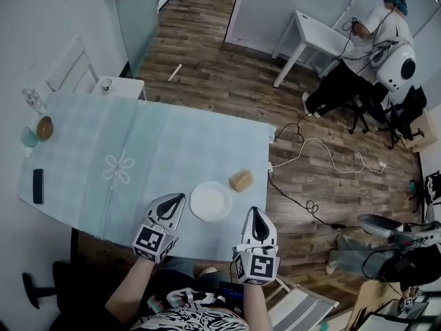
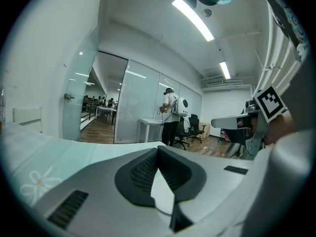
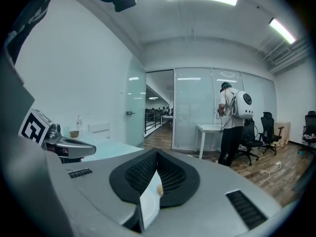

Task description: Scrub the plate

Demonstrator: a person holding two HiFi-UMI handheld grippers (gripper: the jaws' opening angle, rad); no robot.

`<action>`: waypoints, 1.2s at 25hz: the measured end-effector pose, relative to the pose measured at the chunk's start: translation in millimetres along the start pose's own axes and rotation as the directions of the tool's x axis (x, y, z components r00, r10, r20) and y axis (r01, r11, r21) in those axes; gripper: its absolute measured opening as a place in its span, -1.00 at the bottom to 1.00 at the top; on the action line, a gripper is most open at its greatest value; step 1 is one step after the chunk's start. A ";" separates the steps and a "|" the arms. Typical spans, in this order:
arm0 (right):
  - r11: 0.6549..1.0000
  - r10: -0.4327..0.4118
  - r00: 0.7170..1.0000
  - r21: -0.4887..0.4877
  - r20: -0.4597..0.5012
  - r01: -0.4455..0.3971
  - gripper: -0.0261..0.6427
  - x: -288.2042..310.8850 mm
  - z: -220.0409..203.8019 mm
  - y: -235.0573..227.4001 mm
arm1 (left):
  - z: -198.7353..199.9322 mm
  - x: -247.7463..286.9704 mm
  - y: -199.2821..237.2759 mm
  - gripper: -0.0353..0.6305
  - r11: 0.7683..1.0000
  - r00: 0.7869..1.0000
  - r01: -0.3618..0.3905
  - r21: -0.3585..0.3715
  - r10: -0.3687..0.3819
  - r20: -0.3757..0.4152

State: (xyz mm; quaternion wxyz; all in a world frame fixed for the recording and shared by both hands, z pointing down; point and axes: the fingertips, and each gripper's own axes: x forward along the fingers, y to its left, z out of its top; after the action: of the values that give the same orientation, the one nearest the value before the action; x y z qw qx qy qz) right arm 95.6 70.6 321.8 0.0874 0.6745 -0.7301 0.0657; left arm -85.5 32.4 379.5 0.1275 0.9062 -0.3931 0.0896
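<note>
At the near edge of the table (image 1: 83, 212), both grippers hover low over the pale teal cloth (image 1: 158, 150), one on each side of the plate (image 1: 210, 201). The plate is white and round, lies flat on the cloth close to the front edge, and looks bare.

The left gripper (image 1: 182, 197) (image 2: 158, 148) reaches in from the lower left, its nose angled toward the plate's left rim. Its forearm (image 1: 127, 289) runs back toward the person's body, and its marker cube (image 1: 153, 241) faces up. Its jaws are clenched tip to tip with nothing between them. In the left gripper view only a white sliver of the plate shows behind the closed pads. From overhead the tip sits just beside the rim, but whether it touches cannot be told.

The right gripper (image 1: 254, 211) (image 3: 157, 152) points almost straight away from the person, just right of the plate and apart from it. Its marker cube (image 1: 258, 266) sits over the hand, and the right forearm (image 1: 256, 312) drops steeply out of frame. Its jaws are also closed and empty.

A tan sponge (image 1: 241, 180) rests on the cloth just beyond the plate's right side, ahead of the right gripper. It also shows as a small yellowish spot past that gripper's pads (image 3: 160, 191).

A dark phone (image 1: 38, 185) lies well off at the table's left edge.
</note>
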 end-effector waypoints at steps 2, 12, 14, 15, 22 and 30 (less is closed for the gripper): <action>1.000 -0.011 1.000 0.003 -0.028 0.011 -0.95 6.6 -7.7 -1.5 | -2.9 4.4 7.2 -0.85 1.000 1.000 -0.014 -0.012 0.014 -0.012; 0.996 0.003 0.998 0.088 -0.067 0.002 -0.95 31.5 -28.3 -2.6 | -34.5 26.8 35.1 -0.84 0.997 0.985 -0.062 -0.049 0.053 -0.163; 0.995 0.004 0.997 0.095 -0.081 0.004 -0.95 33.9 -33.1 -6.0 | -39.1 30.0 34.9 -0.84 0.997 0.982 -0.065 -0.050 0.055 -0.178; 0.995 0.004 0.996 0.098 -0.087 0.005 -0.95 34.5 -34.8 -8.0 | -42.2 31.5 33.9 -0.84 0.997 0.981 -0.063 -0.052 0.052 -0.189; 0.994 0.022 0.990 0.105 -0.141 -0.007 -0.95 43.8 -52.9 -19.2 | -72.7 39.4 33.2 -0.84 0.997 0.952 -0.064 -0.045 0.047 -0.303; 0.991 0.046 0.983 0.130 -0.180 -0.023 -0.95 53.8 -76.8 -23.8 | -79.0 47.2 36.6 -0.84 0.996 0.945 -0.083 -0.032 0.068 -0.321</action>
State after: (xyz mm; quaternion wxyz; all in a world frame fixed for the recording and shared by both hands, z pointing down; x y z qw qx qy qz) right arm 118.3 32.7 407.9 0.1098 0.6570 -0.7251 0.1751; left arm -85.4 -0.4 472.9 0.2061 0.8610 -0.4036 0.2310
